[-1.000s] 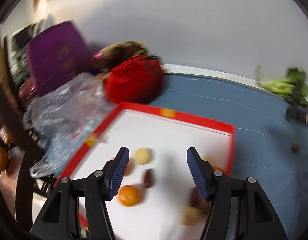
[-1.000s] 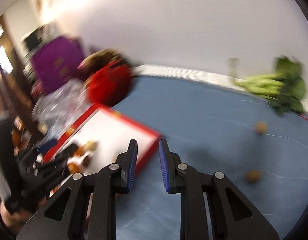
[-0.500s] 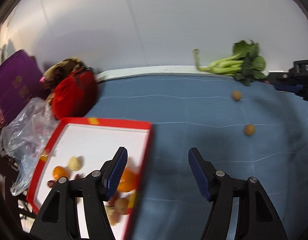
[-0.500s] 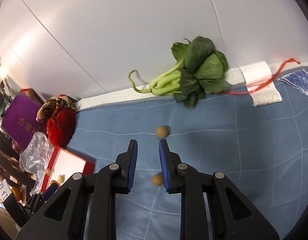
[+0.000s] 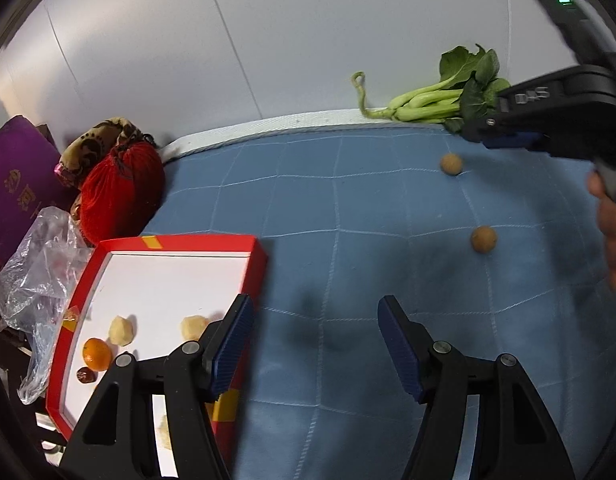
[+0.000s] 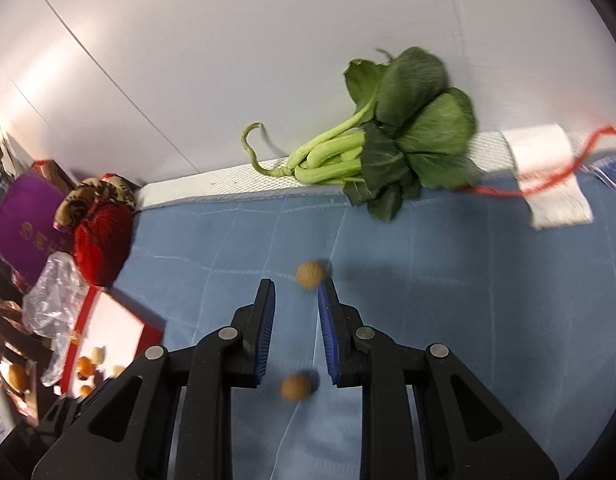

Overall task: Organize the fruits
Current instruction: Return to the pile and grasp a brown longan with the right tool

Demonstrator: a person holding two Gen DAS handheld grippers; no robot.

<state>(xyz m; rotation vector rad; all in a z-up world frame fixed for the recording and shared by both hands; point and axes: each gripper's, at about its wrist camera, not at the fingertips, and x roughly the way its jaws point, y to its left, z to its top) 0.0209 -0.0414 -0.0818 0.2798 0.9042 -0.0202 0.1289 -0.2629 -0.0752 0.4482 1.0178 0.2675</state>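
Two small brown round fruits lie on the blue quilted cloth: the far one (image 5: 451, 164) (image 6: 310, 275) and the near one (image 5: 483, 239) (image 6: 295, 387). My right gripper (image 6: 295, 286) hovers over them, shut and empty, its right fingertip just short of the far fruit; the near fruit lies on the cloth beneath the fingers. The right gripper (image 5: 503, 140) also shows at the left wrist view's right edge. My left gripper (image 5: 315, 304) is open and empty over the cloth, beside a red box (image 5: 180, 242) that holds an orange (image 5: 96, 354) and pale fruits (image 5: 122, 330).
A bunch of green bok choy (image 6: 387, 148) lies at the cloth's far edge against the white wall. A red bag (image 5: 122, 192), a purple box (image 5: 16, 184) and a clear plastic bag (image 5: 40, 272) crowd the left. A hand (image 5: 613, 232) is at the right.
Both views have swung right, from the red box to the blue cloth. The right gripper has closed in on the two brown fruits, still shut. The left gripper's jaws stay open.
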